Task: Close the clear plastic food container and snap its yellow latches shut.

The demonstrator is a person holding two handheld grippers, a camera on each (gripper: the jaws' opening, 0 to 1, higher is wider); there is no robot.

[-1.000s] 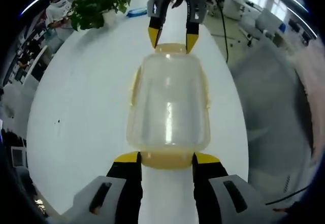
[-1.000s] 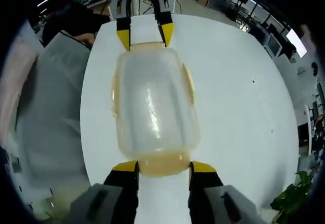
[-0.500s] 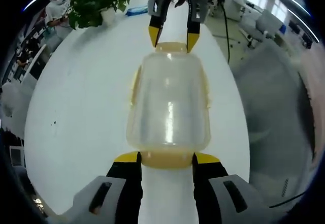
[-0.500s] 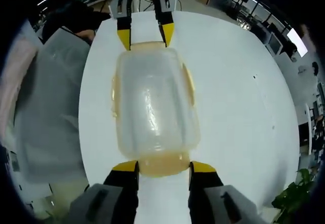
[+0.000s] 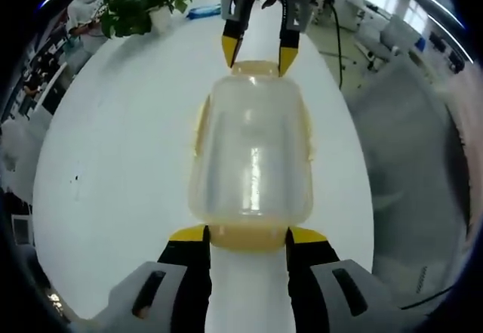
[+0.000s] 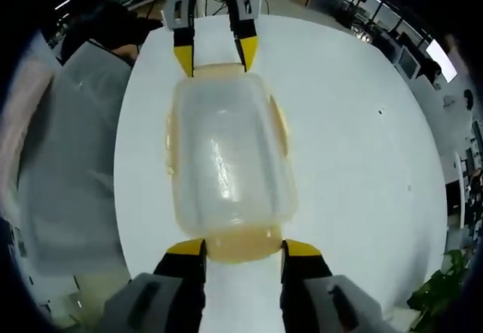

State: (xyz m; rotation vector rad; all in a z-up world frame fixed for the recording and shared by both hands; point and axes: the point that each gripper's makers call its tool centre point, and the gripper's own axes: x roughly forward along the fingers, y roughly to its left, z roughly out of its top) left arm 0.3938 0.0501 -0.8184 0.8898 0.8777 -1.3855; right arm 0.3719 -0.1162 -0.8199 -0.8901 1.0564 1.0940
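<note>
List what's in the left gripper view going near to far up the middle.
Left hand-held gripper → near yellow latch → clear container → far yellow latch → right hand-held gripper → blue item at the table's far end.

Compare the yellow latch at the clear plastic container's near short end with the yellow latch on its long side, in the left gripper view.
The near-end yellow latch sits between the jaws of the left hand-held gripper; the long-side yellow latch has no gripper at it. The end latch shows as a broad band, the side latch as a thin strip. Both are yellow and hug the clear plastic food container.
</note>
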